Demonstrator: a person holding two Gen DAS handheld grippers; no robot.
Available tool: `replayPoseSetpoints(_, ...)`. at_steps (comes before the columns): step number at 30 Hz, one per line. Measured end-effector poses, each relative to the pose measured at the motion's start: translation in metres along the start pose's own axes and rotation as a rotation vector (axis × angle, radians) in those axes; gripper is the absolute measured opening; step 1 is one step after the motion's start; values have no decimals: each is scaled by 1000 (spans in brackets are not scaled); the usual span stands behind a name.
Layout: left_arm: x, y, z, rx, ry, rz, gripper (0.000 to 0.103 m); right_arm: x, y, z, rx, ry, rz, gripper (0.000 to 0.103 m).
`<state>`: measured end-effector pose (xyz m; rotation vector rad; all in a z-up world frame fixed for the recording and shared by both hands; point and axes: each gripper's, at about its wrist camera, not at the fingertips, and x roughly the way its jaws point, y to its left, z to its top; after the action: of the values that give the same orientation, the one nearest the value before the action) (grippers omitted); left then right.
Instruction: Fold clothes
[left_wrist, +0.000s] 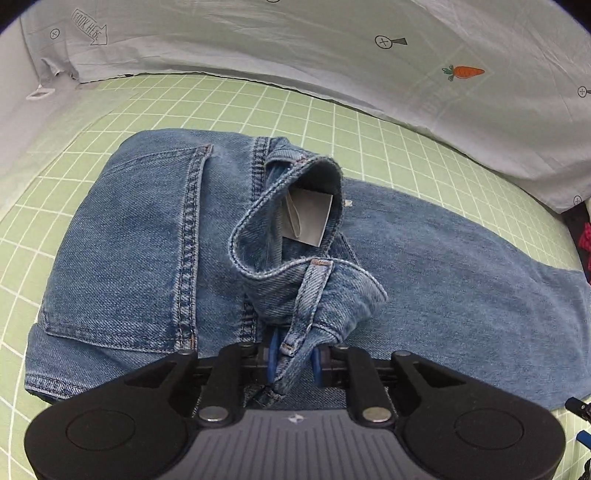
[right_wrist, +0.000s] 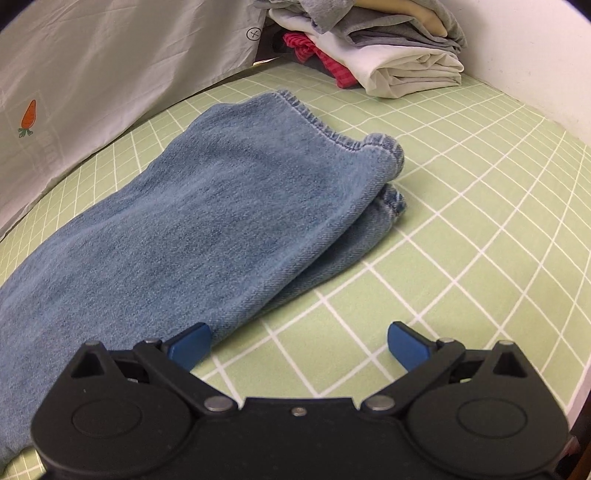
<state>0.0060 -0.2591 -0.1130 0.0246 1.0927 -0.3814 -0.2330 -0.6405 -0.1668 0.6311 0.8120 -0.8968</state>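
Observation:
A pair of blue jeans lies on the green checked sheet, folded lengthwise with a back pocket up. My left gripper is shut on the jeans' waistband near a belt loop and lifts that edge, showing a white label inside. In the right wrist view the jeans' legs lie stacked, hems toward the far right. My right gripper is open and empty just above the sheet, its left blue pad beside the leg's near edge.
A grey quilt with a carrot print lies along the far side; it also shows in the right wrist view. A pile of folded clothes sits at the far right by the white wall.

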Motion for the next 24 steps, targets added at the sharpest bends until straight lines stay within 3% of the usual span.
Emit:
replayPoseSetpoints(2,-11,-1,3,20,6,-20,34,1,2,5,21,-3,5,103)
replayPoseSetpoints(4,-29,4,8,10,-22,-82,65,2,3,11,49,-17,6,103)
replayPoseSetpoints(6,-51,12,15,3,-87,-118,75,4,5,18,78,-36,7,103)
replayPoseSetpoints(9,-79,26,30,-11,-169,-85,81,10,5,30,101,-55,-24,103)
replayPoseSetpoints(12,-82,42,46,-71,-203,25,86,16,1,40,110,-70,-56,103)
replayPoseSetpoints(17,-43,56,59,-131,-94,143,86,25,-13,49,127,-73,-123,103)
replayPoseSetpoints(22,-6,44,52,-65,24,161,87,38,-30,50,176,-60,-154,103)
replayPoseSetpoints(24,9,35,51,-30,58,188,94,40,-30,51,154,-69,-156,103)
